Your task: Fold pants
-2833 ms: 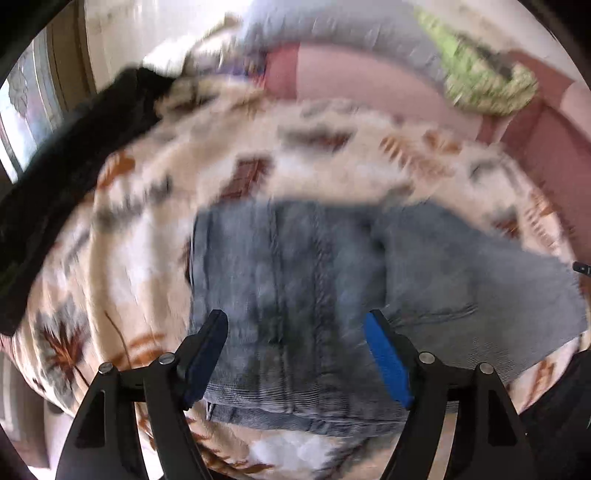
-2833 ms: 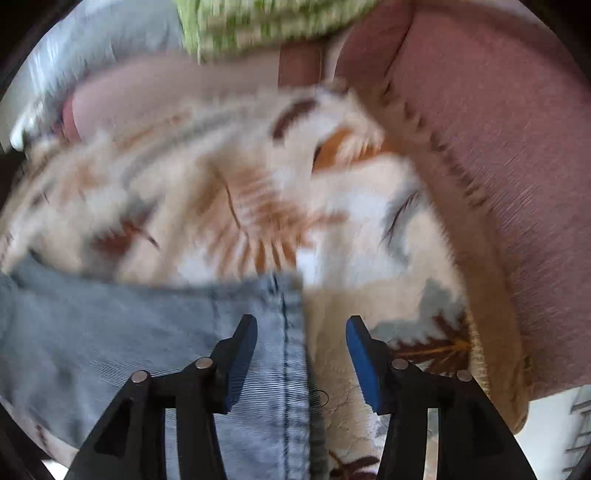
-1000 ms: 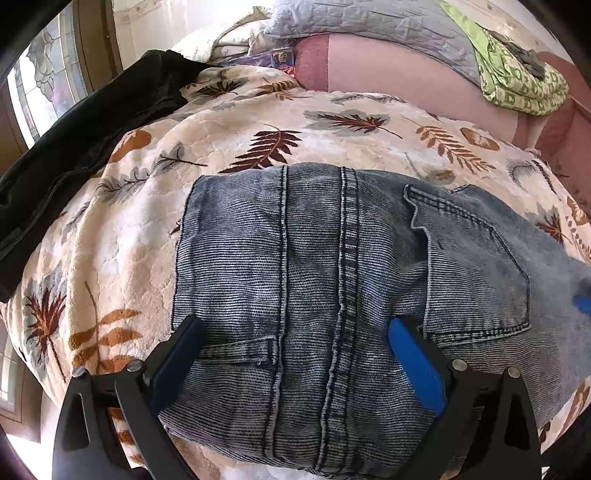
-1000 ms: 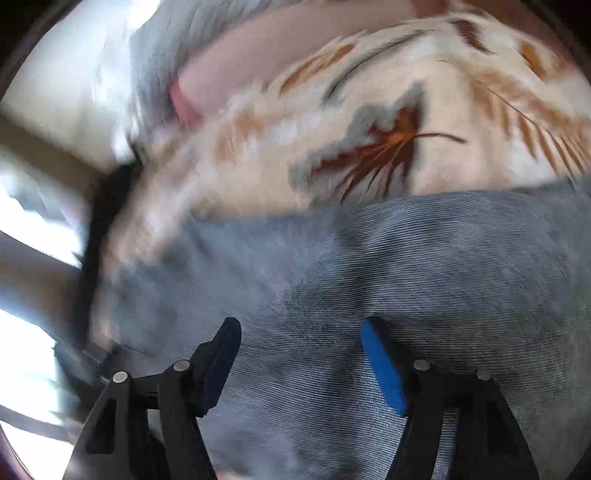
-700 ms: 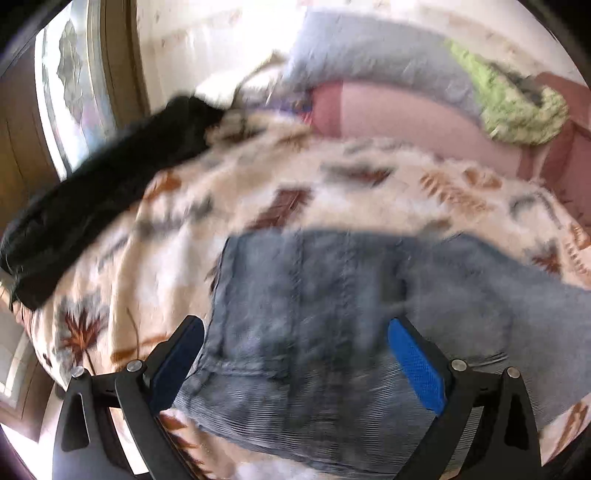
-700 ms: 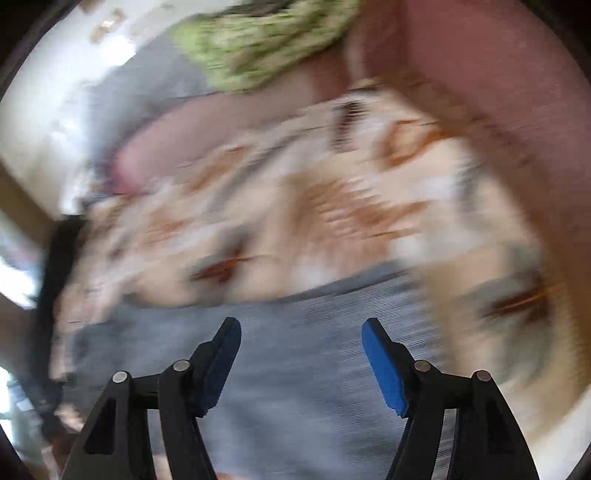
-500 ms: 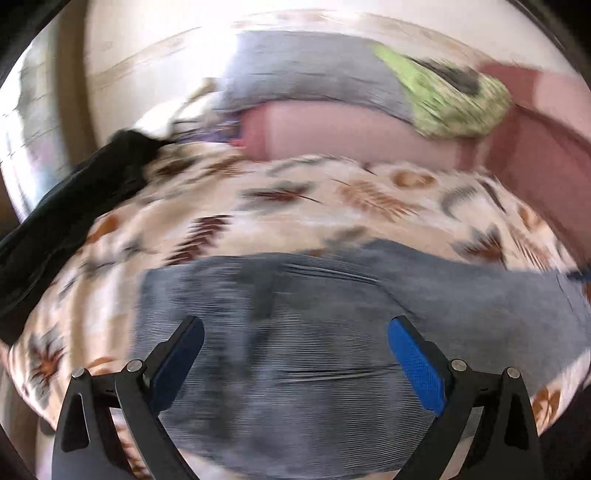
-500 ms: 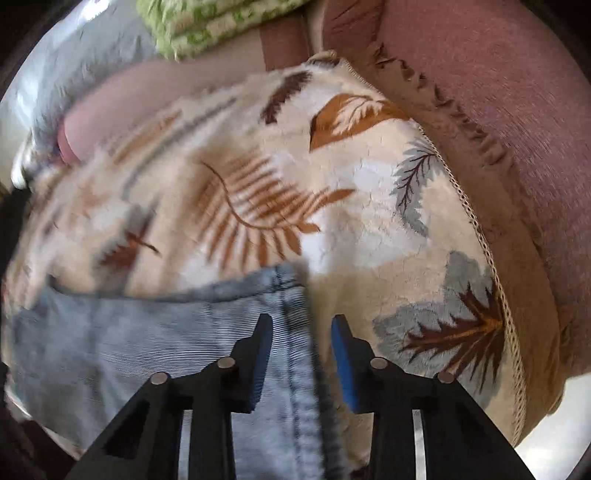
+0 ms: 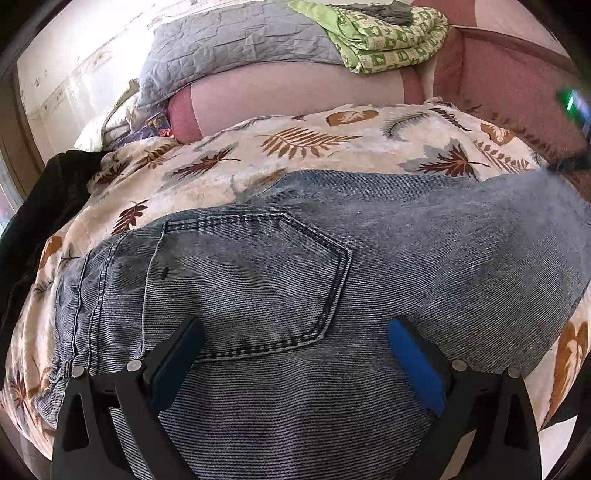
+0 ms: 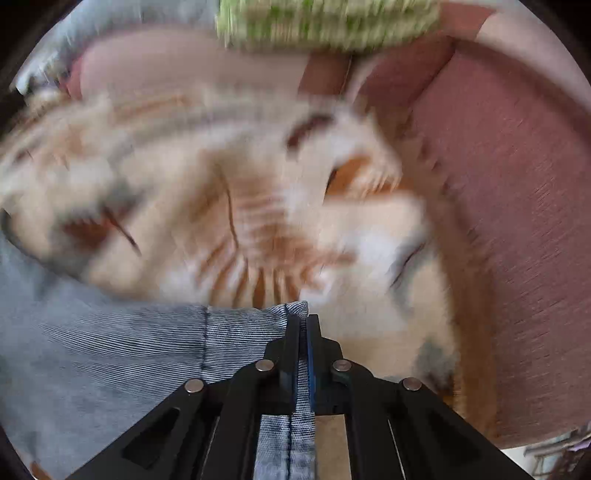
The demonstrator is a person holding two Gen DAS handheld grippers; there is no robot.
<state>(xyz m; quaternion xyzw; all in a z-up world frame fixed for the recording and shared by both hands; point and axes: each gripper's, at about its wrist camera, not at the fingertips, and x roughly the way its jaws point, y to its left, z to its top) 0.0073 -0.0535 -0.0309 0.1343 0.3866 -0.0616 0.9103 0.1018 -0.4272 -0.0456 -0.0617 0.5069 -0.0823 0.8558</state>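
Observation:
Grey-blue denim pants (image 9: 295,266) lie flat on a leaf-patterned blanket (image 9: 295,147), back pocket up, waistband at the left. My left gripper (image 9: 291,354) hovers just above the seat area, jaws wide apart with only flat denim below them. In the right wrist view the pants (image 10: 110,354) reach in from the left, and my right gripper (image 10: 303,332) is shut on the hem corner of a leg, the seamed edge pinched between its blue pads.
A dark red sofa back and arm (image 10: 498,221) rise behind and to the right. A grey quilt (image 9: 229,40) and a green patterned blanket (image 9: 388,33) lie on top of it. A black garment (image 9: 33,206) is draped at the left.
My right gripper swung to the leg's hem corner and closed on it. My left gripper moved along the pants from the centre seam to the back pocket, staying open.

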